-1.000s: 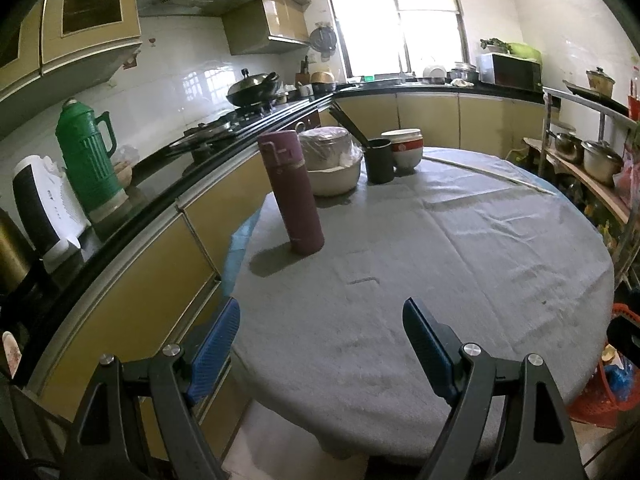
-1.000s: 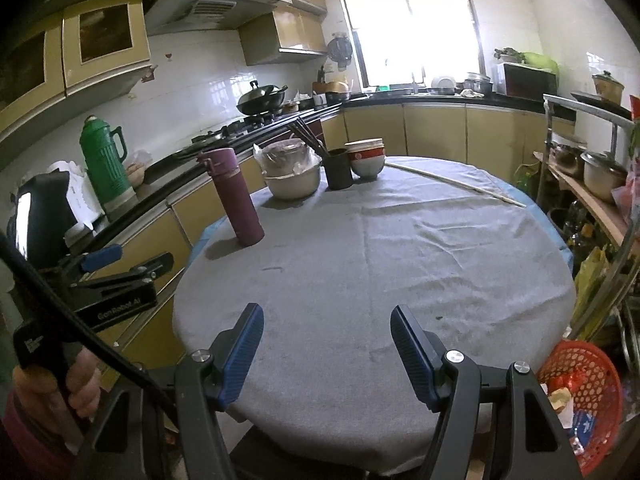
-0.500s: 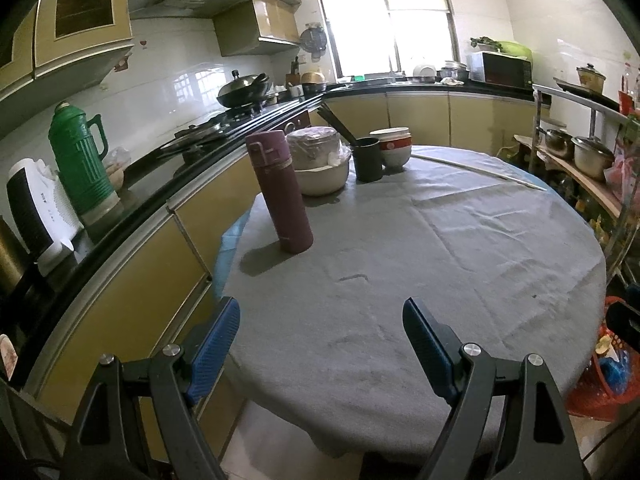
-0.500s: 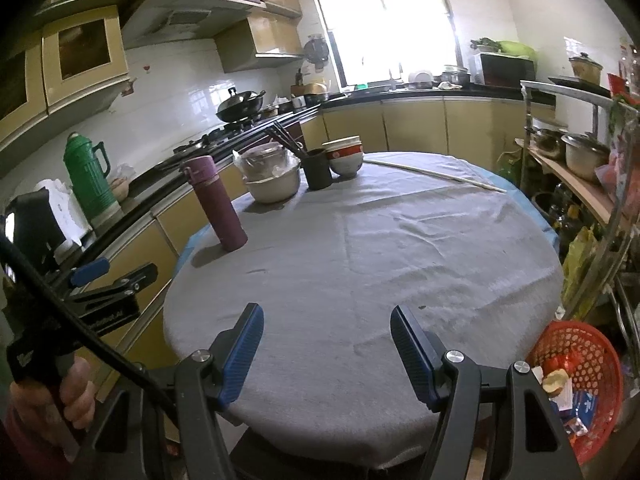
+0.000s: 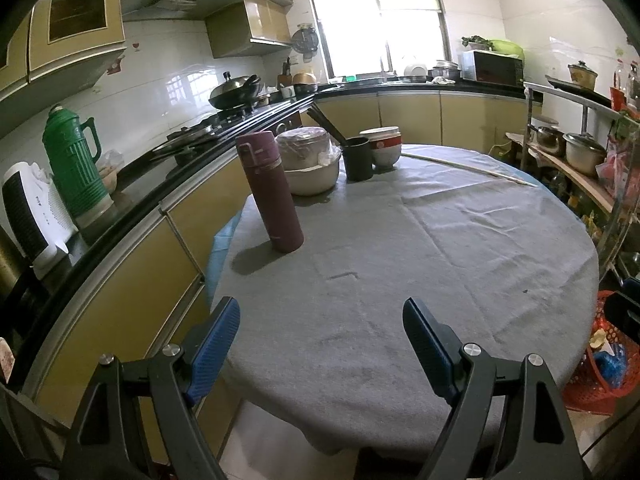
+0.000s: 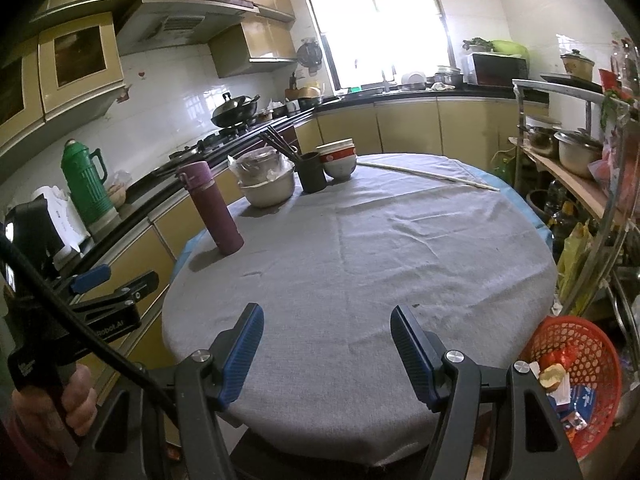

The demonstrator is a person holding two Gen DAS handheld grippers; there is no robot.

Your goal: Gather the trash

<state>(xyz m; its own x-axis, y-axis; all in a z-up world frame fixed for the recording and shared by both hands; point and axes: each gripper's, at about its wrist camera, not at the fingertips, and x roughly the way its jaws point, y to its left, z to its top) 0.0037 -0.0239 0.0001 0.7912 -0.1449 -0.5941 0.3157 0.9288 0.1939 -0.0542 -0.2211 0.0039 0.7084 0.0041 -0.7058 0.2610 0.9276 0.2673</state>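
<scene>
Both claws sit spread wide with nothing in them: left gripper [image 5: 322, 344], right gripper [image 6: 327, 348], ribbed blue pads. Trash sits in the red plastic mesh basket [image 6: 591, 344] beside the round table [image 6: 400, 264] with its grey woven cloth. The left tool's label partly reads "Robot.AI".

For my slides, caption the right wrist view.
Open right gripper over a cloth-covered round table, red trash basket alongside.

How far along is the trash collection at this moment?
Trash already sits in the red basket beside the table. Nothing is in hand: the left hand-held gripper and right hand-held gripper are open and empty. No loose trash shows on the tablecloth.
</scene>
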